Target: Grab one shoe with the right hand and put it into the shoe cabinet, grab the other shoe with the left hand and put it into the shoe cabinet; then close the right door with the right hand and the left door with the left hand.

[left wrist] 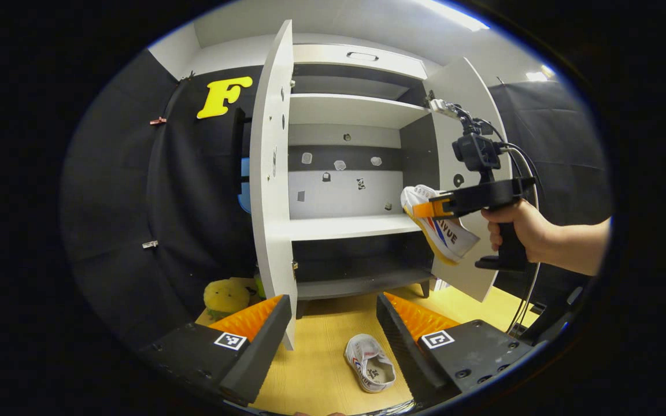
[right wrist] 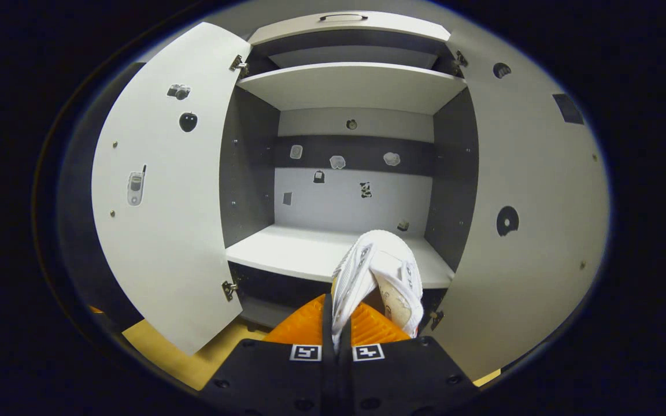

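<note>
Two fingers of the right gripper (right wrist: 336,329) are pressed together on a white shoe (right wrist: 380,277), pinching the edge of its upper so that the shoe sticks out straight ahead of the claw, toe forward. Just beyond that toe lies the middle shelf (right wrist: 287,249) of the shoe cabinet (right wrist: 356,86), with the shoe at the shelf's front edge, toward its right end. To either side of the claw both doors stand wide open: the left door (right wrist: 165,196) and the right door (right wrist: 529,219).

In the left gripper view the same right gripper (left wrist: 428,209) shows farther off, held by a hand (left wrist: 515,228), with the held shoe (left wrist: 443,228) hanging sole-outward and tilted, just in front of the open right door (left wrist: 466,138) and level with the middle shelf (left wrist: 350,226).

The left gripper (left wrist: 333,323) is spread wide and holds nothing. Between its fingers and a little ahead, the second shoe (left wrist: 370,364) lies on the yellow wooden floor (left wrist: 321,346), opening upward, apart from both fingers. Beyond it stands the cabinet (left wrist: 356,110), its left door (left wrist: 272,173) edge-on just past the left finger. To the left of that finger, a yellow plush toy (left wrist: 226,297) sits on the floor by the cabinet's side.
</note>
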Demonstrator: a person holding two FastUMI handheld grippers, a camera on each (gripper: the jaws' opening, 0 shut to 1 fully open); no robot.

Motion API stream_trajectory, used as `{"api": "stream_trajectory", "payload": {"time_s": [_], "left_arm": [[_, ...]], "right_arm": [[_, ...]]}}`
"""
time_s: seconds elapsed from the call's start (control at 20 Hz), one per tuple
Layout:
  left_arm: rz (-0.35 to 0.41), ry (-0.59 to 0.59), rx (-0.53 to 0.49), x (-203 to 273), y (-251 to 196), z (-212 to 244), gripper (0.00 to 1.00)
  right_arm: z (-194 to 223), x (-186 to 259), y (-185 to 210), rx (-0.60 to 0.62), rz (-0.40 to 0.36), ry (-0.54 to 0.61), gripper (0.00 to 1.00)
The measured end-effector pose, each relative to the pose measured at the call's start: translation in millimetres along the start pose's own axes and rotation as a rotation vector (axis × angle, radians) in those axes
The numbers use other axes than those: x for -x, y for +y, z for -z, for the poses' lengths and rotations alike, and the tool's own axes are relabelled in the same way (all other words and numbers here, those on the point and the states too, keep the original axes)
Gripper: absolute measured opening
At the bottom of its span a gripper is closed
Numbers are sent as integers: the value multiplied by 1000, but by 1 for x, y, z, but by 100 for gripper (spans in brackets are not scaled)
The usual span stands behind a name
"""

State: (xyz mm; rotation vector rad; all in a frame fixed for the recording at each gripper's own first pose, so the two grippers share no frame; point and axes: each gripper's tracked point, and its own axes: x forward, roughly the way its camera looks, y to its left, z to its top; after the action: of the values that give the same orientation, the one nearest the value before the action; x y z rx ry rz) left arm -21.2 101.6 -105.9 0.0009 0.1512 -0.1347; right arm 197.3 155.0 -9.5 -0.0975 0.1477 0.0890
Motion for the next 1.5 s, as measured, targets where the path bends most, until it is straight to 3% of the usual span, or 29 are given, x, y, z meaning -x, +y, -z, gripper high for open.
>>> {"api": "stream_trajectory", "payload": {"time_s": [0.3,0.6,0.8,1.1,1.5], "left_arm": [[-72,19,41,-10,7,-4,93],[-106,38,80,-25,13,-7,94],[-137,24,75,-35,23,-11,94],[-164,78,100,-47,27,7,95],[-241,78,105,-47,43,2,95]], "right_arm": [[-54,-60,-23,70,9,-58,5],[-75,-135,-36,159,16,-43,5],[-60,-192,-43,225,18,34,4],[-27,-259,-60,206,49,195,5],[14,-294,-46,87,54,371,5]]}}
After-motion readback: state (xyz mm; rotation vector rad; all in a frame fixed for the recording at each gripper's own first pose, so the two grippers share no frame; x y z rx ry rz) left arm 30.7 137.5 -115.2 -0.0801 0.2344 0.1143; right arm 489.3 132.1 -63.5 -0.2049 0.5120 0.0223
